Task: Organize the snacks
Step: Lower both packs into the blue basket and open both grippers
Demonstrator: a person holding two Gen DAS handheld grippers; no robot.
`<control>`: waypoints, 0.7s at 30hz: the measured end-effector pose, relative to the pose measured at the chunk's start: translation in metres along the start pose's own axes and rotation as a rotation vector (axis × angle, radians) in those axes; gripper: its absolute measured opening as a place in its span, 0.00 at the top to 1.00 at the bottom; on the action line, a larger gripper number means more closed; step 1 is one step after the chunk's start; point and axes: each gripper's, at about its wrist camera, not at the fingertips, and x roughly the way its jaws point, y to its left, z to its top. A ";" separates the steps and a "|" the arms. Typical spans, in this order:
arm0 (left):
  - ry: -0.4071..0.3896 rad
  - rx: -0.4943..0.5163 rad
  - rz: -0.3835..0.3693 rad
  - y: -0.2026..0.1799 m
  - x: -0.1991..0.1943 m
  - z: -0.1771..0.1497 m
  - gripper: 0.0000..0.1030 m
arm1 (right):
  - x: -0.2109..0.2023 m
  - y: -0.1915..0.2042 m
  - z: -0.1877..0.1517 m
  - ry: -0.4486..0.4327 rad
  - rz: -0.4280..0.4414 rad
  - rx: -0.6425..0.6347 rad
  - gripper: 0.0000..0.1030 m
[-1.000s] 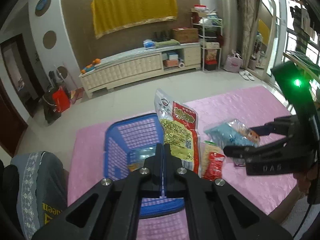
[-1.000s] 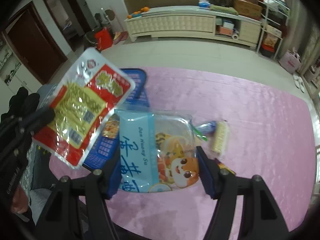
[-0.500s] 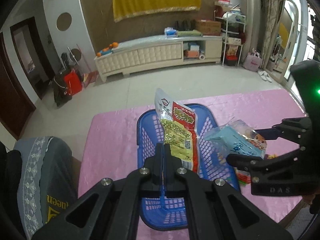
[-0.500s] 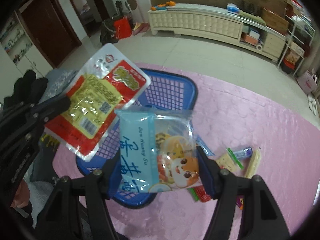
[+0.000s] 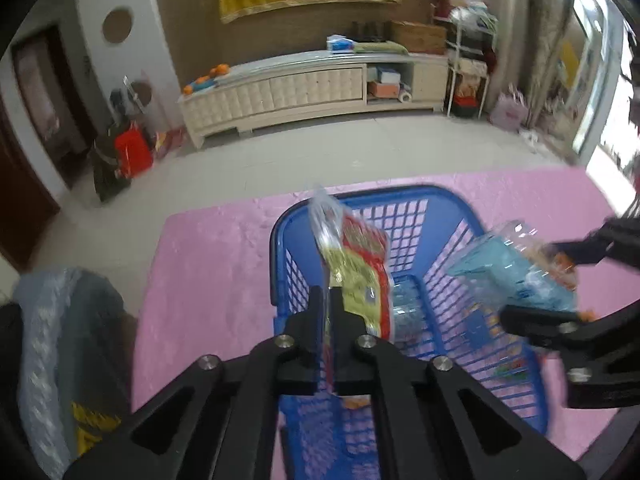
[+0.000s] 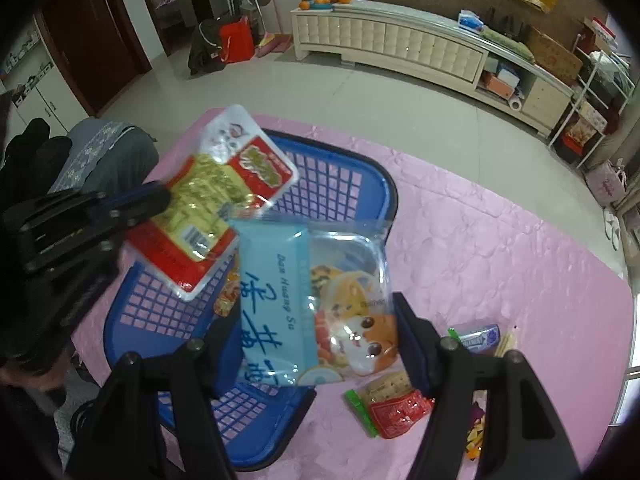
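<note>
Left gripper (image 5: 329, 312): clamping red-yellow plastic snack packet (image 5: 356, 276) above blue plastic lattice basket (image 5: 448, 216).
Right gripper (image 6: 316, 344): at 3 o'clock, gripping light-blue cartoon snack bag (image 6: 304, 304).

Even, soft indoor light; daylight burns out the window (image 5: 612, 120) at the right edge of the left view. Left view is motion-blurred throughout; right view is sharper, blurred at its left. Both show strong fisheye bending and black vignetted corners.

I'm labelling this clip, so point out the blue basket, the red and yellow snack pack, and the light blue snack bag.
blue basket (image 6: 352, 168): right wrist view, far rim.
red and yellow snack pack (image 6: 208, 204): right wrist view, yellow middle.
light blue snack bag (image 6: 276, 280): right wrist view, blue printed panel.
</note>
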 end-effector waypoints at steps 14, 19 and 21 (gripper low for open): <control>-0.019 -0.059 -0.057 0.011 -0.044 -0.009 0.25 | -0.013 0.004 -0.003 0.018 0.048 0.086 0.31; -0.018 -0.023 -0.064 0.015 -0.051 -0.018 0.22 | -0.013 0.017 0.000 0.030 0.041 0.099 0.31; -0.012 -0.031 -0.071 0.019 -0.052 -0.022 0.22 | -0.010 0.024 0.001 0.040 0.029 0.089 0.31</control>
